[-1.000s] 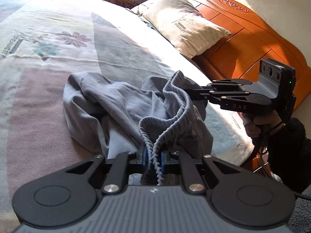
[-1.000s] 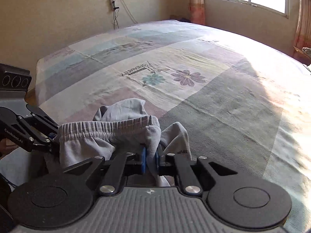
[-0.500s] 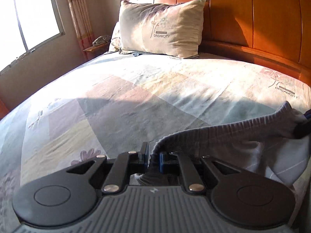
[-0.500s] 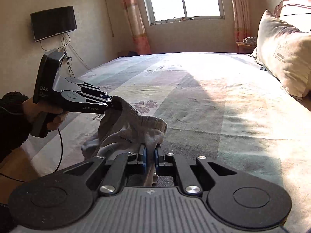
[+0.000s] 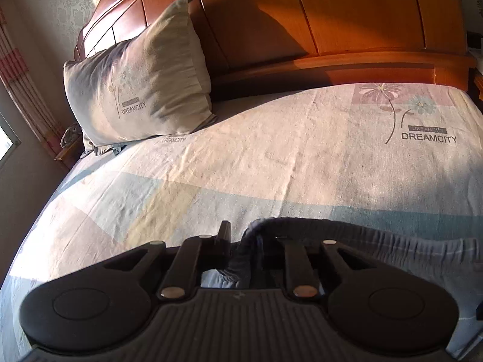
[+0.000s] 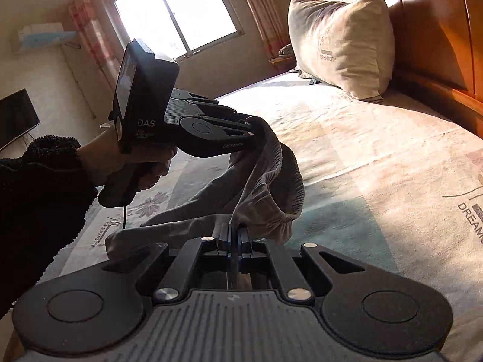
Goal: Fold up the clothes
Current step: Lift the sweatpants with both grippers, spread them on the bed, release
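Grey sweatpants (image 6: 265, 187) hang stretched between claws above bed (image 6: 377, 163); right claw (image 6: 234, 235) clamps waistband, left claw (image 5: 241, 241) opening, fabric between jaws.

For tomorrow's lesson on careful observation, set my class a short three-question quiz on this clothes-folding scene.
1. True or false: the garment lies flat on the bed.
2. What is the right gripper shut on? A nothing; B the garment; C a sock.
3. Which word is printed on the pillow?
Key: 1 false, it hangs lifted; 2 B; 3 DREAMCITY.
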### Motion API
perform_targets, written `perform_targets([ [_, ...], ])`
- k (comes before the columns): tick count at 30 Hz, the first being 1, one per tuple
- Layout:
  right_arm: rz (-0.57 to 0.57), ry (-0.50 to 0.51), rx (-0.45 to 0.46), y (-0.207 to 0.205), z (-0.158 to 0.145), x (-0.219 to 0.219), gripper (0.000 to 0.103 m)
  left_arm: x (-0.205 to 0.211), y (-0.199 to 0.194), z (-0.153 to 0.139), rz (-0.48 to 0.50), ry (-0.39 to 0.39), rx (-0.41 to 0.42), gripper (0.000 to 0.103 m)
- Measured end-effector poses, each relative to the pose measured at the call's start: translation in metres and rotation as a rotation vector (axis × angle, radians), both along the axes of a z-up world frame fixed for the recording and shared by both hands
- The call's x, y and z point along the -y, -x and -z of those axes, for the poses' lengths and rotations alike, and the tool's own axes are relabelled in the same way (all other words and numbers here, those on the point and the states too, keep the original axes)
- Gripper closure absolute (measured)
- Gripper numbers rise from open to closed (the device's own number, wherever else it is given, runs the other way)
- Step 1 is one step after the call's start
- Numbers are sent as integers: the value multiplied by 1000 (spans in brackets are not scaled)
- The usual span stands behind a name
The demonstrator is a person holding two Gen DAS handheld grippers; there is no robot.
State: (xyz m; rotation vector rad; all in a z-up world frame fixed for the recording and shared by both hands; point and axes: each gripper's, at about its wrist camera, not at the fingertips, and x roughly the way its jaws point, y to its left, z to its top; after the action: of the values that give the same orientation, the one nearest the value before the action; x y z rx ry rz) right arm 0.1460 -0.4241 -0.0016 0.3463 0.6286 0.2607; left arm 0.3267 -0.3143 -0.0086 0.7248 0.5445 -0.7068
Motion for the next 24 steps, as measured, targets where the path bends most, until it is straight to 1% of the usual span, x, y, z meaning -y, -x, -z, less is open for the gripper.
perform_targets([
  [1, 39, 11, -38, -4, 9, 4, 93, 0, 0, 10, -11, -18, -25, 83],
  [3, 113, 20, -135, -9, 32, 17, 87, -1, -1, 29, -34, -53, -74, 83],
  [4, 148, 22, -166, -8, 41, 22, 85, -3, -1, 37, -42, -65, -94, 83],
  [6, 180, 1, -204, -3, 56, 31, 83, -20, 6, 31, -39, -46, -91, 83],
  [7, 195, -19, -214, 2, 60, 34, 81, -29, 9, 28, -40, -35, -91, 81],
  [8, 206, -34, -224, 7, 63, 35, 76, -39, 10, 22, -51, -18, -100, 74],
  [9, 213, -46, -232, 10, 66, 36, 73, -49, 10, 16, -73, 2, -107, 68],
  [10, 221, -59, -236, 12, 70, 35, 71, -60, 11, 10, -94, 22, -105, 58],
  [11, 221, -74, -242, 15, 72, 34, 65, -70, 12, 5, -106, 38, -106, 53],
  [12, 216, -90, -250, 19, 75, 31, 57, -80, 13, 0, -121, 54, -107, 53],
  [13, 211, -106, -258, 23, 77, 28, 55, -94, 14, -6, -149, 73, -117, 53],
  [15, 199, -117, -264, 25, 79, 22, 55, -117, 21, -9, -190, 116, -169, 52],
  [18, 181, -125, -268, 28, 82, 11, 55, -153, 33, -13, -251, 181, -246, 44],
  [19, 178, -131, -272, 28, 82, 10, 55, -165, 43, -10, -267, 198, -266, 40],
  [21, 177, -146, -281, 29, 83, 10, 53, -187, 63, -4, -298, 231, -305, 39],
  [24, 176, -165, -293, 30, 85, 9, 50, -214, 102, 4, -323, 261, -329, 35],
])
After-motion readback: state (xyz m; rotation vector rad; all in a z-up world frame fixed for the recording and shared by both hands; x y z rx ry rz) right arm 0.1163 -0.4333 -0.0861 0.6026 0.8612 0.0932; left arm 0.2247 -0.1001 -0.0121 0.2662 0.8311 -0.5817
